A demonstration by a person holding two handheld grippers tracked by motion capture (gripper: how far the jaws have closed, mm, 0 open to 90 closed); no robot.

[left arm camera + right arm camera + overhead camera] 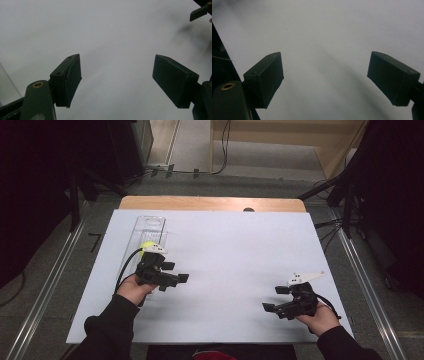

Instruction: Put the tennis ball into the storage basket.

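The flat white table cover [235, 270] looks matt and smooth, like paper or thin board; a light wooden table edge [210, 203] shows beyond it, with a dull satin finish; the long clear plastic tray [148, 232] is glossy and see-through; the yellow-green ball [146, 247] looks fuzzy and matt; the left gripper [117, 80] and right gripper [325, 80] are matt black plastic, faintly scuffed, each with a small brass-coloured metal insert; the dark sleeves [107, 332] are soft cloth.
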